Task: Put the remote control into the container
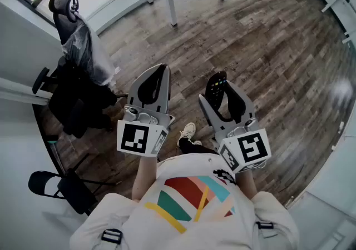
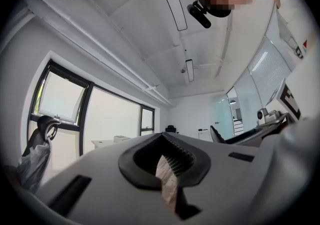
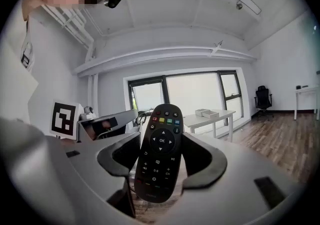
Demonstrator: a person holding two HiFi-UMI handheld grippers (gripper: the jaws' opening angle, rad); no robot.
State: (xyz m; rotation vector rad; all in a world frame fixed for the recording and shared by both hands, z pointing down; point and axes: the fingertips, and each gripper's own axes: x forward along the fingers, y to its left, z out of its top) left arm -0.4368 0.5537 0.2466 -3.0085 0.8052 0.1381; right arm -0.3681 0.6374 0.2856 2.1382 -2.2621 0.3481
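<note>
The grey-brown wood-plank floor (image 1: 267, 32) fills the head view, so the person appears to be standing in open room with both claws raised in front of the chest, probably carrying between places. The legs of a white worktop (image 1: 169, 1) stand at twelve o'clock. A black office chair with a headrest (image 1: 67, 4), draped in clear plastic, crowds the ten o'clock side, and a black folding chair (image 1: 61, 185) sits at eight o'clock. Those two hem in the left, while the floor from one to four o'clock lies open. No container shows in any view, so which way to go cannot be judged. The left grey claw (image 1: 158, 76) has its jaws pressed together with nothing between them, and it seems to be kept idle and out of the way. The right grey claw (image 1: 221, 90) pinches the black button-faced remote control (image 3: 161, 154) by its long edges, upright and keys towards its own camera. That grip looks steady enough for carrying. A pale shoe (image 1: 188, 131) shows below, between the claws.
</note>
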